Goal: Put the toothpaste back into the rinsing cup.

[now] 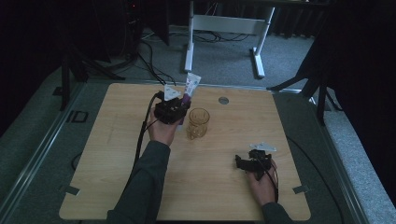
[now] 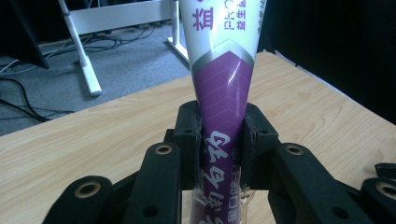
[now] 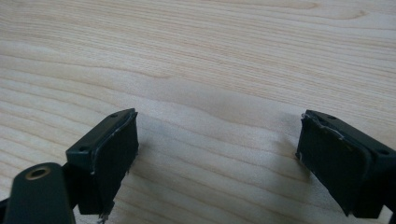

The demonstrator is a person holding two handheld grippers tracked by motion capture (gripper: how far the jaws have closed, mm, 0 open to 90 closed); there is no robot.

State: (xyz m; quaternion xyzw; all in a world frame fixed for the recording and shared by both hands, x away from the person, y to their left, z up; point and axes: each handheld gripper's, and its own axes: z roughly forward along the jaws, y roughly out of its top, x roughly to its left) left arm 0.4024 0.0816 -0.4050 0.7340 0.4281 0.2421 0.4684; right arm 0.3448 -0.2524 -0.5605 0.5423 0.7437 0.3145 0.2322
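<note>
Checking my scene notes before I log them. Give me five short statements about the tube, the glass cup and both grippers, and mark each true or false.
1. The left gripper is shut on the purple and white tube. True.
2. The tube lies flat on the table. False: it stands roughly upright, its flat crimped end on top, clamped between the jaws.
3. The glass cup stands upright on the table beside the left gripper. True.
4. The right gripper holds the glass cup. False: its jaws are open over bare wood with nothing between them.
5. The glass cup is full of water. False: it looks empty.
</note>
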